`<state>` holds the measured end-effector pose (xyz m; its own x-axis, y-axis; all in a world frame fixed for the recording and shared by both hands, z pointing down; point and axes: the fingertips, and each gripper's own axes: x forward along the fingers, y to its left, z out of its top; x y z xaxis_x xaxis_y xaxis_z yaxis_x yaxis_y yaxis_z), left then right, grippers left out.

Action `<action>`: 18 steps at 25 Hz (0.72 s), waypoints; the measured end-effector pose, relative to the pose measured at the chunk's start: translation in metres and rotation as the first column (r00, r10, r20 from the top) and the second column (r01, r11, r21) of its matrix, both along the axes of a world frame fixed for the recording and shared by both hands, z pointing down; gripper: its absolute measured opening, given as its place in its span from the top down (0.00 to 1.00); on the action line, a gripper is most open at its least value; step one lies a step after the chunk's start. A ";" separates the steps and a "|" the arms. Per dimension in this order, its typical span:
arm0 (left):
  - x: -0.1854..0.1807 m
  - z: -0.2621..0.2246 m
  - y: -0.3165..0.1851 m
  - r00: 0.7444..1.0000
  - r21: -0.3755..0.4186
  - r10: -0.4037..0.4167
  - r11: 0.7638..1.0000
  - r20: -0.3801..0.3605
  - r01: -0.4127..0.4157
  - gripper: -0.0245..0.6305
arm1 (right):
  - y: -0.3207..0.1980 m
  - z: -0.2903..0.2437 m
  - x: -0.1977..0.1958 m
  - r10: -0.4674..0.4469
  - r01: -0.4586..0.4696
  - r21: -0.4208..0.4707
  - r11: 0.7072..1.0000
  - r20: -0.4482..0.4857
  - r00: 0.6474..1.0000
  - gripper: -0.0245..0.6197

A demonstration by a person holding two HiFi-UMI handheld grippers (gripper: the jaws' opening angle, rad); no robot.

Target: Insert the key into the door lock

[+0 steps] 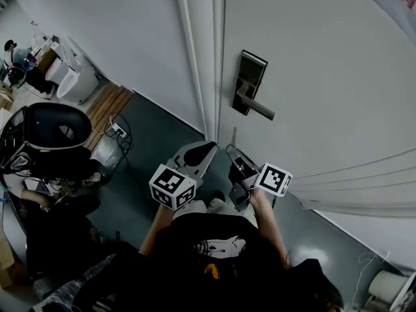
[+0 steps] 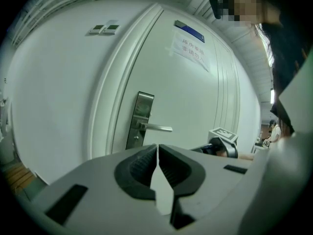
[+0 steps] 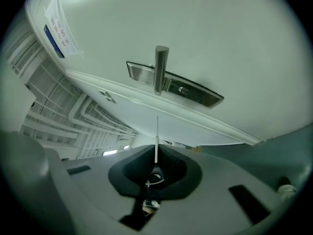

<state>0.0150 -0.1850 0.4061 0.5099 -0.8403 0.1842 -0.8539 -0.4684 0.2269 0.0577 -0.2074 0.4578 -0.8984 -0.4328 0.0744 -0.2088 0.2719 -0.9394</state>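
- Left gripper [image 2: 157,149]: held below and to the left of the door lock [image 1: 250,83] and well short of it. Its two jaws are pressed tip to tip, with nothing between them.
- Right gripper [image 3: 156,150]: held just beside the left gripper, almost straight below the door lock. Its jaws are clamped on the head of the key [image 3: 157,133] (a ring hangs behind the pads).
- Key: the blade stands out past the jaw tips, thin edge toward the camera, and points at the door lock. Its tip ends below the lever handle [image 3: 160,67], apart from the lock plate and outside the keyhole.
- Keyhole [image 3: 182,89]: a small round cylinder in the lock plate, on the section under the lever handle.
- Door lock: a tall metal plate. The lever handle runs sideways from it, away from the door edge.
- Door [image 1: 312,57]: white, and carries the door lock near its left edge. A paper notice [image 2: 190,50] is fixed to it above the lock and toward the far side.
- Door frame [image 1: 198,57]: white moulding just left of the door lock.
- Wall switches [image 2: 103,29]: two plates on the wall, above and left of the door lock.
- Wooden boards [image 1: 107,106]: on the grey floor [image 1: 146,142], well left of the door lock.
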 end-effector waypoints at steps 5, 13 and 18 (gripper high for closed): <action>0.000 0.000 -0.012 0.998 -0.005 0.057 0.998 -0.001 -0.057 0.94 | -0.014 0.001 0.002 0.047 -0.047 0.017 0.999 0.003 0.999 0.94; -0.024 0.002 -0.015 0.980 -0.006 0.199 0.980 -0.007 -0.199 0.94 | -0.031 0.012 -0.015 0.158 -0.158 0.025 0.987 -0.020 0.987 0.94; -0.029 0.003 -0.011 0.961 0.008 0.275 0.961 0.004 -0.276 0.94 | -0.038 0.018 -0.014 0.224 -0.223 0.027 0.974 -0.037 0.974 0.94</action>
<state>-0.0136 -0.1957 0.4087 0.7214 -0.6688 0.1798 -0.6921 -0.6874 0.2201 0.0438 -0.2450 0.4762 -0.7752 -0.6244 0.0957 -0.3036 0.2354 -0.9233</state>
